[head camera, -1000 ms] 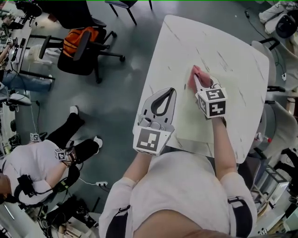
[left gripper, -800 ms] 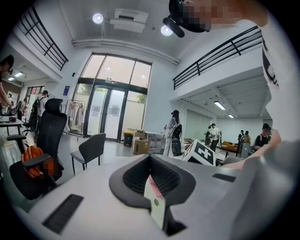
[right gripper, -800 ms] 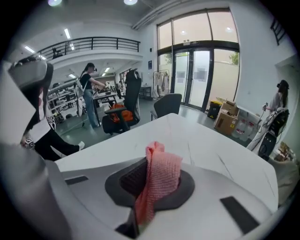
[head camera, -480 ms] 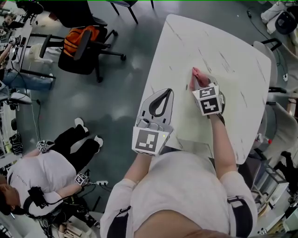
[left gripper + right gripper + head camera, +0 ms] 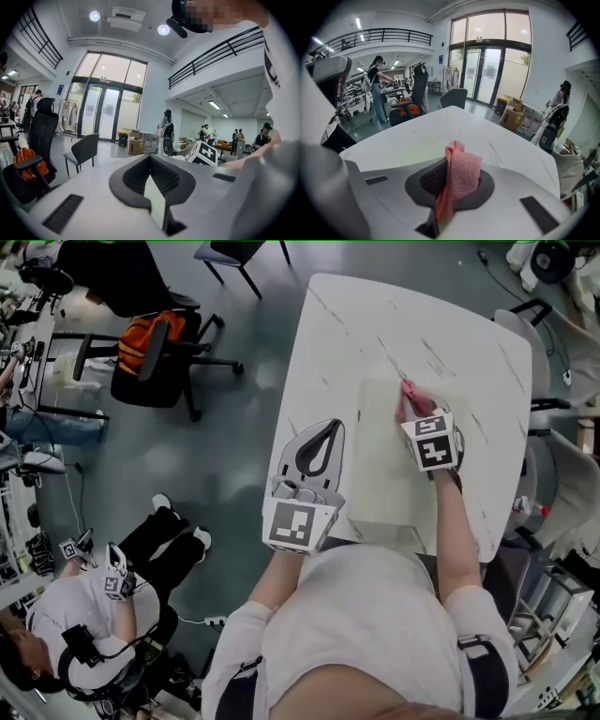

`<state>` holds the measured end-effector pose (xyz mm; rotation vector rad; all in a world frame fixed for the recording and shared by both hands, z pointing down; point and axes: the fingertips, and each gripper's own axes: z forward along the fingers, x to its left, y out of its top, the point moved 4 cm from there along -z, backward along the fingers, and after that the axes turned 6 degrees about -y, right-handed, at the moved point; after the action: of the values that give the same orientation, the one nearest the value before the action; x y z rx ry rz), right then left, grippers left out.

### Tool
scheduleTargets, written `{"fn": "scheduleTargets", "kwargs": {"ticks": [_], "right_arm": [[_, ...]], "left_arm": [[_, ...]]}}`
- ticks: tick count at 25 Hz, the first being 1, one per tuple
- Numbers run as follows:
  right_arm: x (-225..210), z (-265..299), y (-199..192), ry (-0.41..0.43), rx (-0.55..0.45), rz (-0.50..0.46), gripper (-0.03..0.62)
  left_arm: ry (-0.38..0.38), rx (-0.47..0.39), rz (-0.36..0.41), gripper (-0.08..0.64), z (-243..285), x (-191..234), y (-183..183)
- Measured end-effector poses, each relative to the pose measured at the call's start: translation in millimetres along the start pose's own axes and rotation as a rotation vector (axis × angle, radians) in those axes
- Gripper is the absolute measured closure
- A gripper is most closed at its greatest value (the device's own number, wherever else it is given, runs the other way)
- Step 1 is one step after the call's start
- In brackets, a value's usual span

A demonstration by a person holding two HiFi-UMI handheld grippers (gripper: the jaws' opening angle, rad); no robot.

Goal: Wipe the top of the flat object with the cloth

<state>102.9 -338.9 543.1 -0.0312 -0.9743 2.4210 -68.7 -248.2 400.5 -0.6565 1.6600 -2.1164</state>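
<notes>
The fingers of the right gripper (image 5: 412,405) grasped the pink cloth (image 5: 459,176) at the far edge of the pale board (image 5: 380,486); those of the left gripper (image 5: 324,427) were clenched, empty.

The right claw (image 5: 413,409) covers most of the cloth (image 5: 408,389) at the far right corner of the flat object (image 5: 382,465). Just nearer, the person's torso (image 5: 366,615) hides the edge of the surface (image 5: 375,324).

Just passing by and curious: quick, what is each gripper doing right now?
Left gripper: closed, apparently empty.
Right gripper: closed on the pink cloth.
</notes>
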Motion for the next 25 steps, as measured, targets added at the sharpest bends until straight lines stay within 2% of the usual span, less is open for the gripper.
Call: {"fn": "scheduleTargets", "kwargs": {"ticks": [7, 16, 21, 25], "right_arm": [[-43, -12, -29, -0.077, 0.035, 0.042, 0.563], [-94, -27, -63, -0.163, 0.070, 0.102, 0.563], [-111, -33, -75, -0.199, 0.088, 0.116, 0.563], [-111, -36, -77, -0.204, 0.090, 0.107, 0.563]], "left_arm": [[-0.019, -0.041, 0.002, 0.545, 11, -9, 10], [-0.039, -0.037, 0.013, 0.545, 21, -21, 12], [-0.044, -0.018, 0.028, 0.545, 23, -24, 10], [-0.044, -0.036, 0.026, 0.545, 24, -26, 14]]}}
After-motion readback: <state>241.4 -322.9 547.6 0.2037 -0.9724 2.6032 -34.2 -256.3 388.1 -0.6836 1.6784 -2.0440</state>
